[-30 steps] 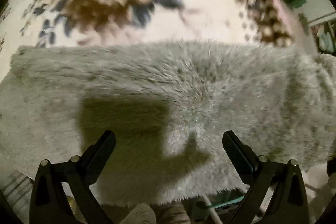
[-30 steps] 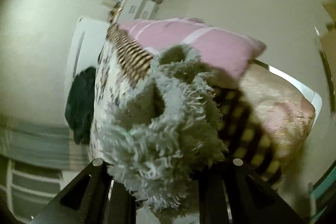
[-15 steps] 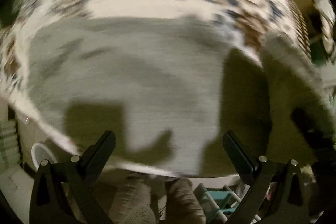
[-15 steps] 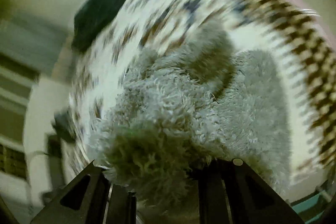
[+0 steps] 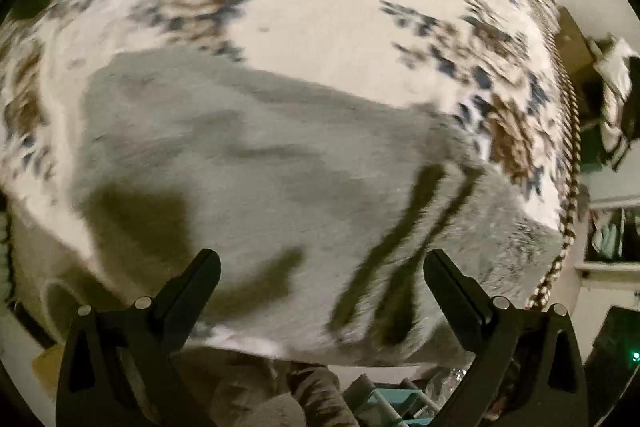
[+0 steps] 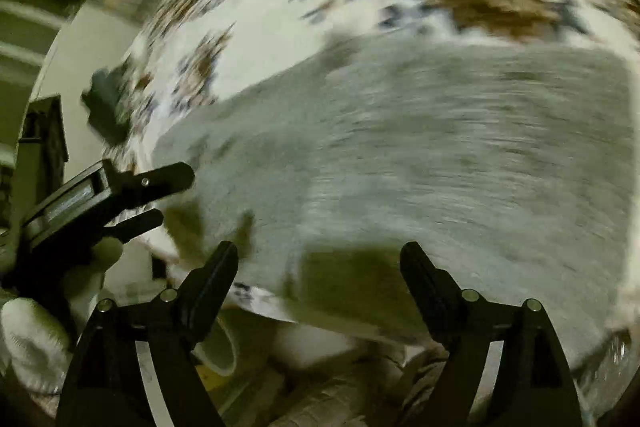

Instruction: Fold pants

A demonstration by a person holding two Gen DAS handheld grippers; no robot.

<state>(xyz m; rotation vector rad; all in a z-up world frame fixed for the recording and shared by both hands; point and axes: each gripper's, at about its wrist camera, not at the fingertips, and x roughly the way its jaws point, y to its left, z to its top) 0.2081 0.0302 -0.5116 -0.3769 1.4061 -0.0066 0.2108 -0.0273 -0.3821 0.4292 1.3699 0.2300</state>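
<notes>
Beneath the pants and running out past them on every far side: a bed under a cream bedspread (image 5: pixel 320 19) printed with brown and blue flowers. Serves as the broad, soft folding surface, roomy enough to take the whole garment.

Spread flat on that bedspread, close to its near edge: fluffy grey fleece pants (image 5: pixel 260 155), seen from the right wrist as one wide grey slab (image 6: pixel 440 155). Probably kept near the edge so both tools reach it without stretching. Thicker and ridged at the right end in the left wrist view, likely a doubled layer from a fold, though heavily blurred and hard to confirm. Dark bars across the pile there, apparently shadows and not creases.

Over the near left part of the pants: the left hand-held gripper (image 5: pixel 320 259), fingers wide apart, nothing between them. Shows again from the right wrist, just off the left end of the pants (image 6: pixel 174 195), jaws parted and clear of the fleece.

Over the near edge of the pants, further right: the right hand-held gripper (image 6: pixel 318 251), likewise spread and empty. Both apparently held off the cloth, so the pants rest under their own weight; seemingly a pause between folds, ahead of picking a fresh edge.

Below the left end of the pants, behind the left tool: a white-gloved hand (image 6: pixel 28 339), presumably carrying that tool.
</notes>
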